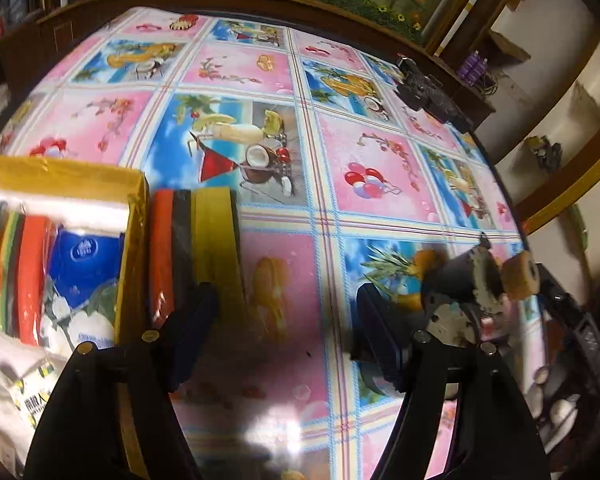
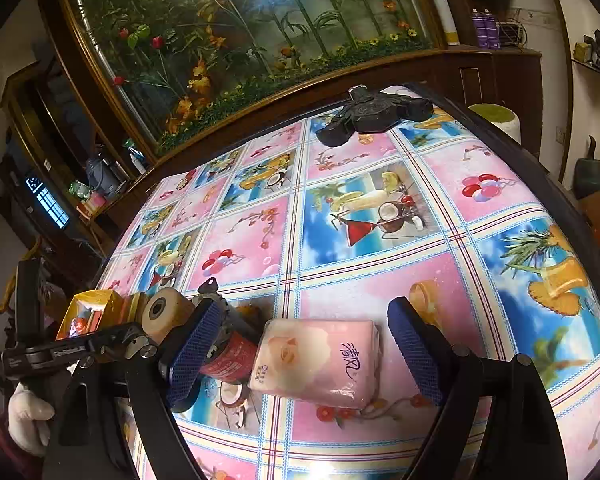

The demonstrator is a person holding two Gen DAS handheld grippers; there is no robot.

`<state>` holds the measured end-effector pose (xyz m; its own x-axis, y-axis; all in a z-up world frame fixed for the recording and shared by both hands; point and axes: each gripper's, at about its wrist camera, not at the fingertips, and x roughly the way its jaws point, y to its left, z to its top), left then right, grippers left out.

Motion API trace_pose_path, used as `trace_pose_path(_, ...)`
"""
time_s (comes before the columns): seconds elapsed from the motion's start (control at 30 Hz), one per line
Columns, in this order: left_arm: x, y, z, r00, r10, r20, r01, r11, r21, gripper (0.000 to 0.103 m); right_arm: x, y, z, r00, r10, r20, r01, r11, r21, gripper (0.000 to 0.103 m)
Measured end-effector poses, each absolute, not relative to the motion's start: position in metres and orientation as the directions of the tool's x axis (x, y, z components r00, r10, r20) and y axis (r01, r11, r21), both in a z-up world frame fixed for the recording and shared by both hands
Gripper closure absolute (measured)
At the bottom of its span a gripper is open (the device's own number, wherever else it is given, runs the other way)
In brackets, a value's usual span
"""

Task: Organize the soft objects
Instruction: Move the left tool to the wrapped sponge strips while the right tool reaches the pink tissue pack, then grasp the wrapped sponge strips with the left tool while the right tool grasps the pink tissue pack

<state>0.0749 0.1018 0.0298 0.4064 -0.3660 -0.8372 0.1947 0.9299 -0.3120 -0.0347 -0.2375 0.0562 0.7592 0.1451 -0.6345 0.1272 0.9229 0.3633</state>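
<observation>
Right gripper open around pink tissue pack.

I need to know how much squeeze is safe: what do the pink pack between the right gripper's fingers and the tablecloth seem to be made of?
The pink pack looks like soft tissue paper in thin glossy plastic film: it shines, and its corners are rounded and puffy. The tablecloth looks like smooth printed vinyl or oilcloth, since it throws back lamp glare; it could be laminated fabric.

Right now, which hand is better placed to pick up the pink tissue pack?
Right. The right gripper is open with the pink tissue pack lying between its fingers on the table. The left gripper faces bare tablecloth beside the yellow box.
</observation>
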Motion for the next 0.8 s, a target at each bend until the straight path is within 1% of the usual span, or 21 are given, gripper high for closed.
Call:
trace_pose_path(0.03, 0.071, 0.103, 0.03, 0.387, -0.375, -0.842, 0.201, 0.926, -0.319, 0.033, -0.035, -0.238, 0.056, 0.759, 0.143, -0.635, 0.13, 0.923, 0.363, 0.017)
trace_pose_path(0.13, 0.053, 0.092, 0.028, 0.321, -0.347, -0.881, 0.268, 0.926, -0.267, 0.033, -0.034, -0.239, 0.055, 0.755, 0.144, -0.64, 0.136, 0.92, 0.367, 0.017)
trace_pose_path(0.17, 0.049, 0.091, 0.028, 0.308, -0.35, -0.885, 0.273, 0.923, -0.27, 0.033, -0.034, -0.239, 0.054, 0.754, 0.143, -0.641, 0.137, 0.92, 0.367, 0.017)
trace_pose_path(0.27, 0.049, 0.1, 0.037, 0.348, -0.395, -0.85, 0.241, 0.914, -0.326, 0.033, -0.034, -0.239, 0.055, 0.756, 0.143, -0.639, 0.134, 0.921, 0.365, 0.017)
trace_pose_path(0.33, 0.059, 0.101, 0.041, 0.407, -0.348, -0.845, 0.211, 0.935, -0.284, 0.033, -0.034, -0.238, 0.054, 0.757, 0.143, -0.638, 0.133, 0.922, 0.364, 0.017)
trace_pose_path(0.43, 0.079, 0.097, 0.029, 0.41, -0.29, -0.865, 0.183, 0.955, -0.234, 0.033, -0.034, -0.239, 0.054, 0.756, 0.143, -0.639, 0.135, 0.921, 0.366, 0.017)
trace_pose_path(0.47, 0.083, 0.095, 0.031, 0.437, -0.277, -0.856, 0.187, 0.959, -0.214, 0.033, -0.034, -0.24, 0.054, 0.756, 0.143, -0.639, 0.136, 0.92, 0.367, 0.017)
trace_pose_path(0.6, 0.103, 0.095, 0.031, 0.44, -0.351, -0.827, 0.183, 0.936, -0.3, 0.033, -0.034, -0.241, 0.053, 0.754, 0.149, -0.639, 0.135, 0.918, 0.374, 0.017)
trace_pose_path(0.73, 0.118, 0.108, 0.032, 0.494, -0.341, -0.799, 0.128, 0.938, -0.321, 0.032, -0.033, -0.242, 0.053, 0.753, 0.153, -0.64, 0.133, 0.917, 0.376, 0.017)
trace_pose_path(0.8, 0.117, 0.104, 0.032, 0.49, -0.333, -0.806, 0.139, 0.942, -0.305, 0.032, -0.033, -0.242, 0.053, 0.754, 0.151, -0.64, 0.136, 0.916, 0.376, 0.017)
